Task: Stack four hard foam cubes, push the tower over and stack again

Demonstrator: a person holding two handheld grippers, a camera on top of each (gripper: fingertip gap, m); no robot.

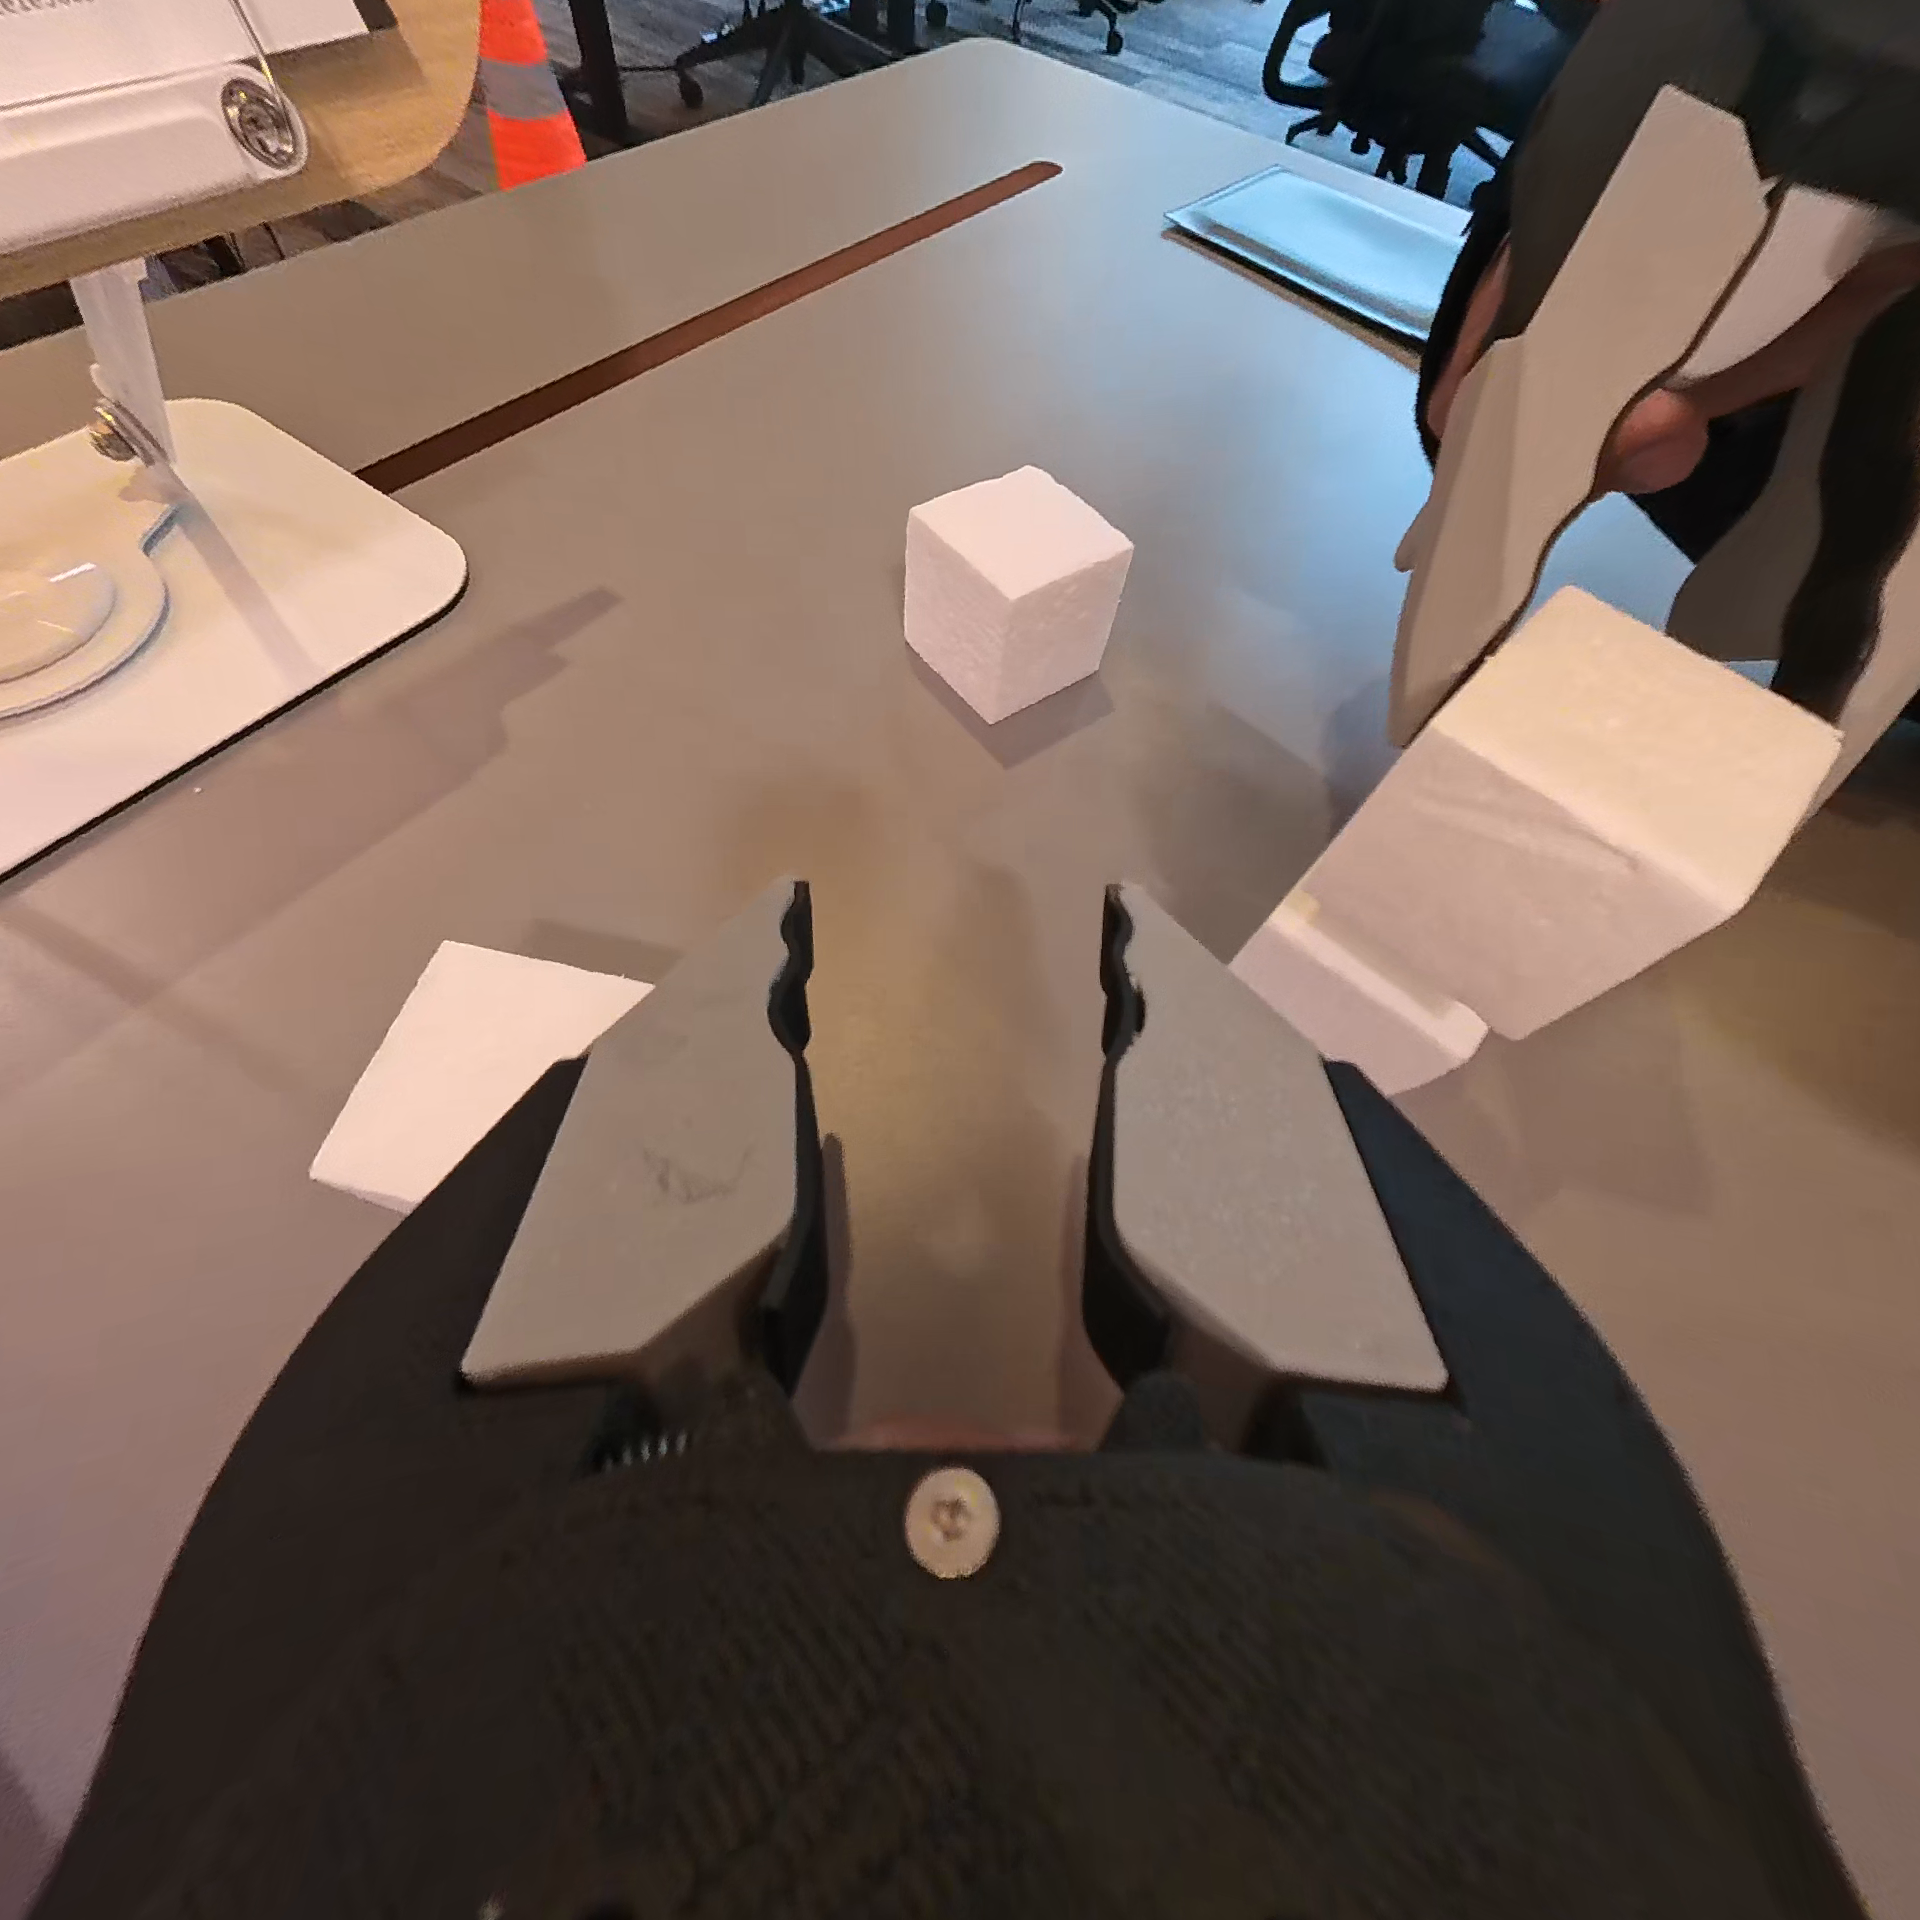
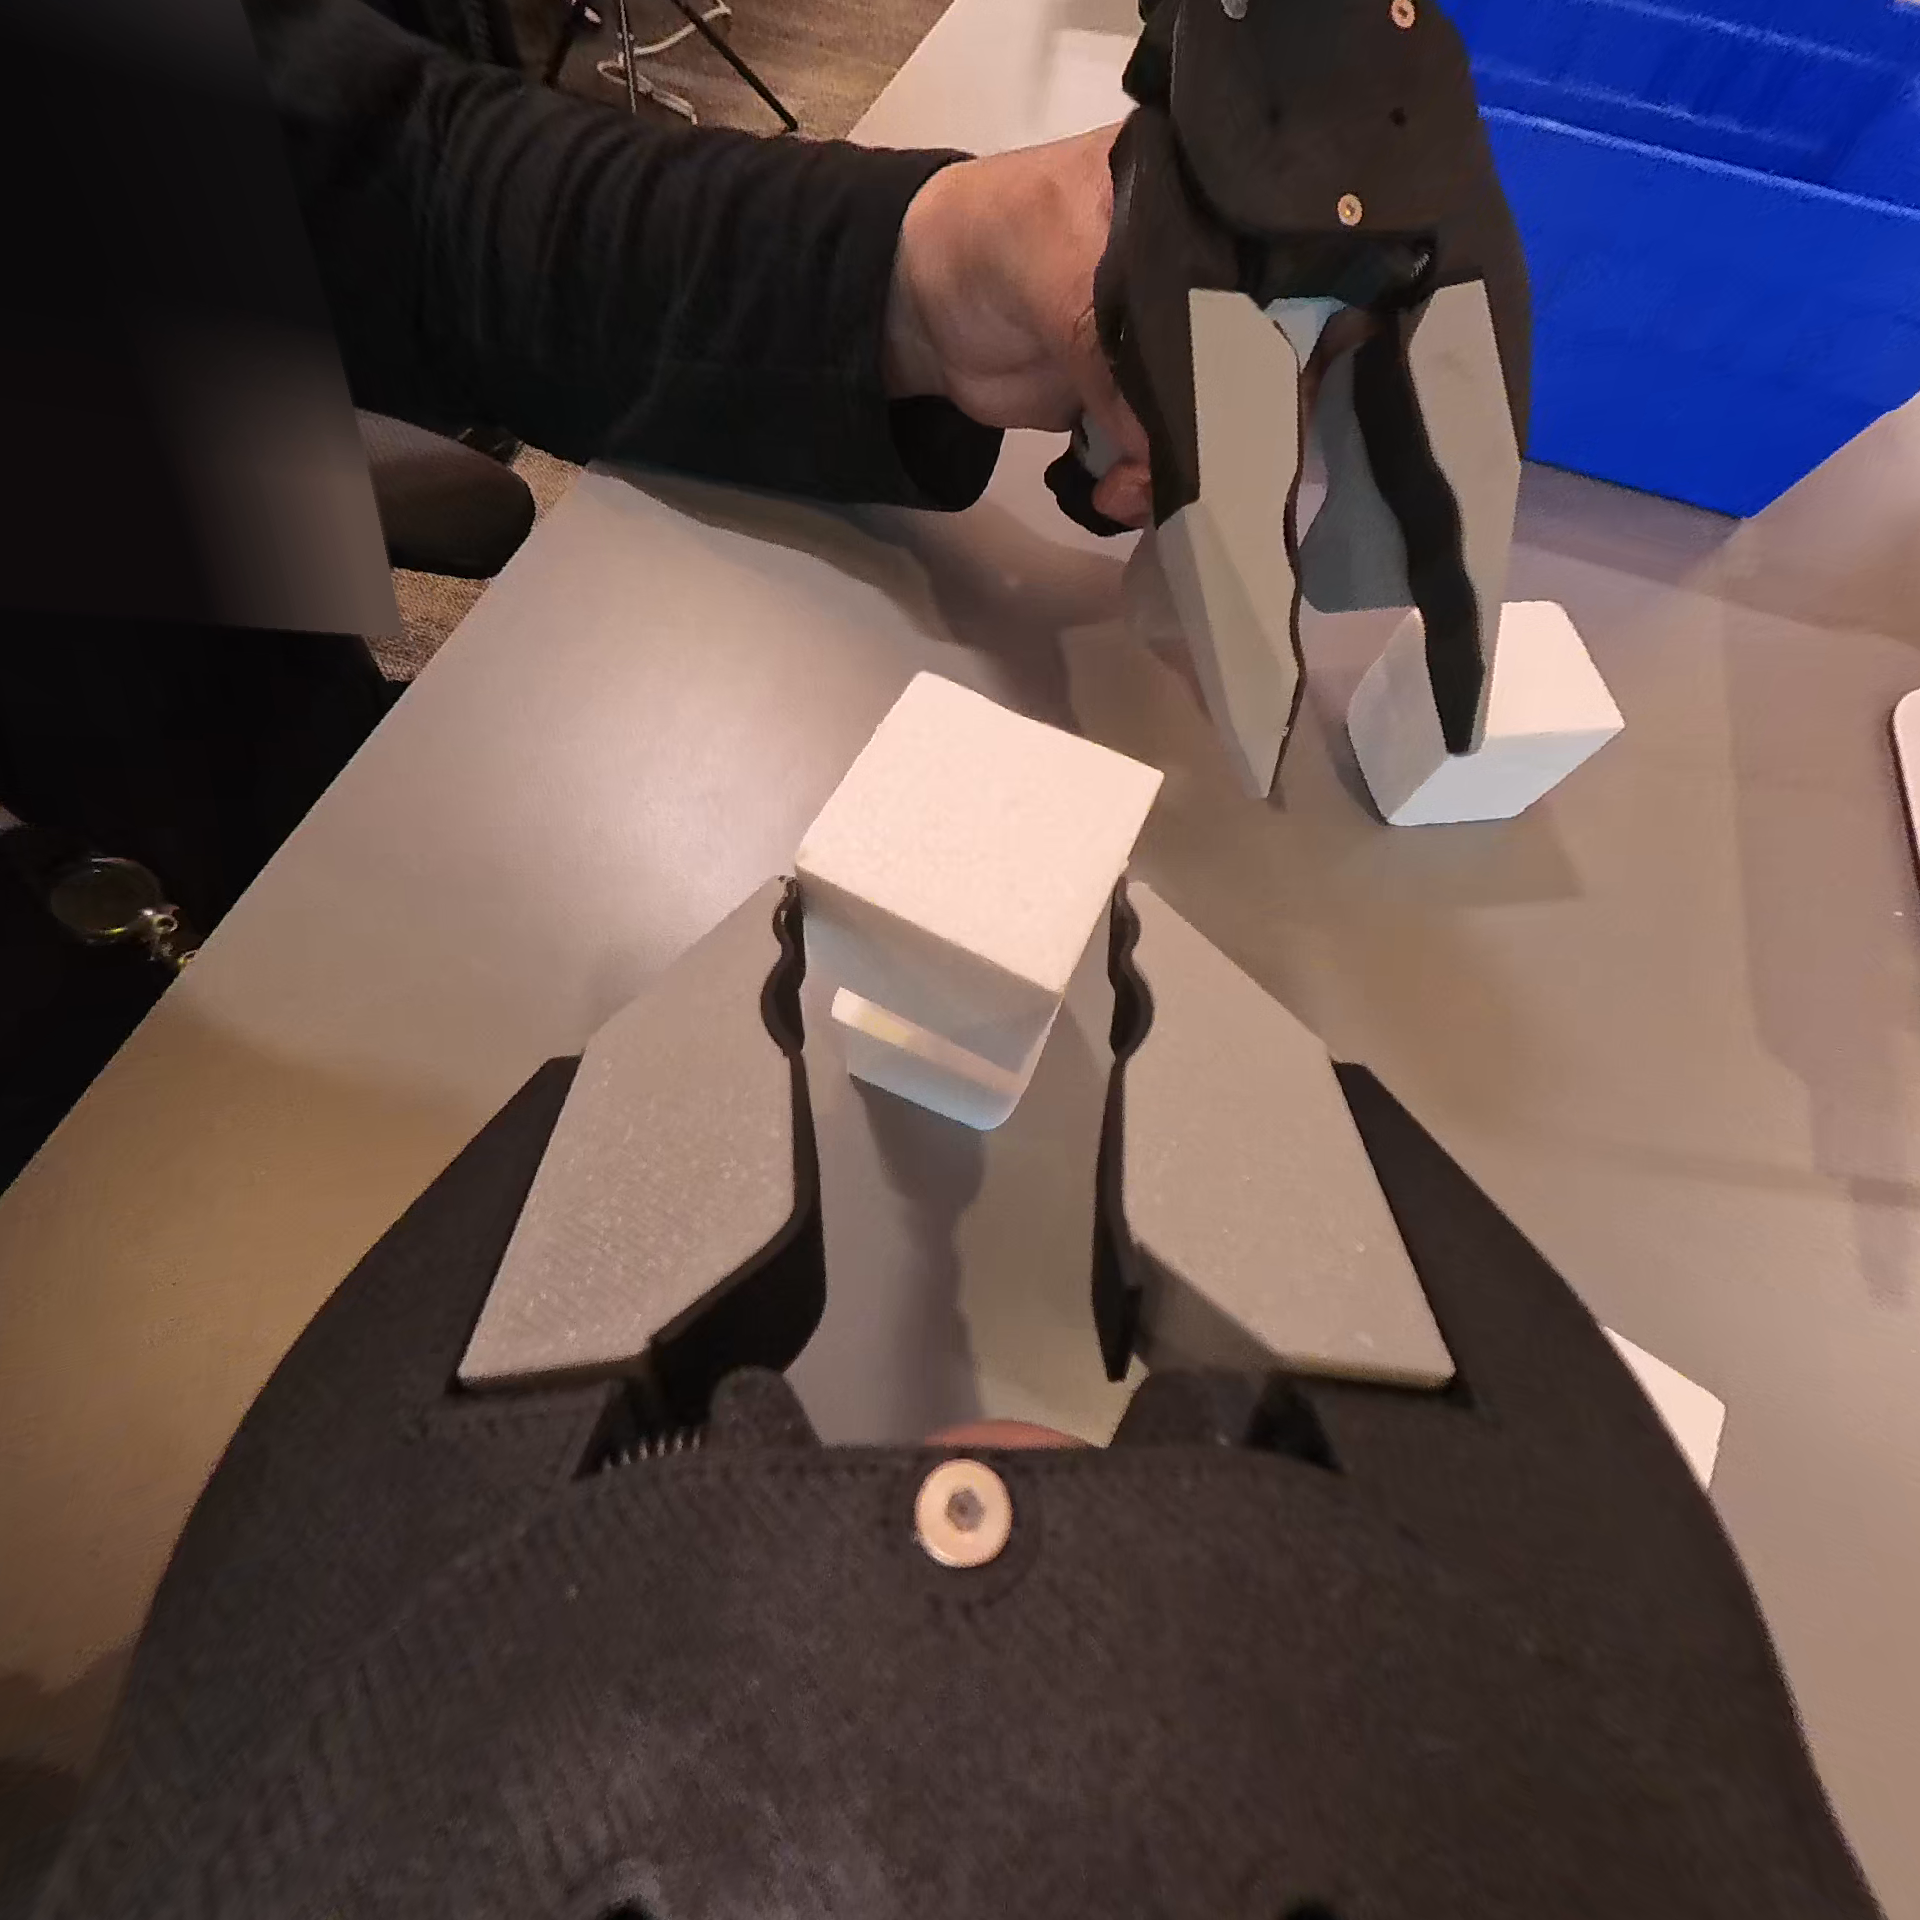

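Observation:
Four white foam cubes are on a grey table (image 1: 623, 748). My right gripper (image 2: 956, 899) is shut on one cube (image 2: 977, 831), holding it tilted over a second cube (image 2: 935, 1081); I cannot tell if they touch. The left wrist view shows this pair at the right, with the held cube (image 1: 1590, 821), the lower cube (image 1: 1351, 997) and the right gripper (image 1: 1631, 717). My left gripper (image 1: 956, 899) is open and empty above the table. A third cube (image 1: 468, 1070) lies just left of its fingers, also seen in the right wrist view (image 2: 1538, 717). A fourth cube (image 1: 1013, 592) stands alone ahead.
A white monitor stand base (image 1: 260, 592) sits at the left, and a dark slot (image 1: 727, 312) runs across the table. A flat grey tray (image 1: 1320, 249) lies at the far right. A blue bin (image 2: 1714, 260) stands behind the left gripper (image 2: 1366, 758). A person's black sleeve (image 2: 623, 281) reaches in.

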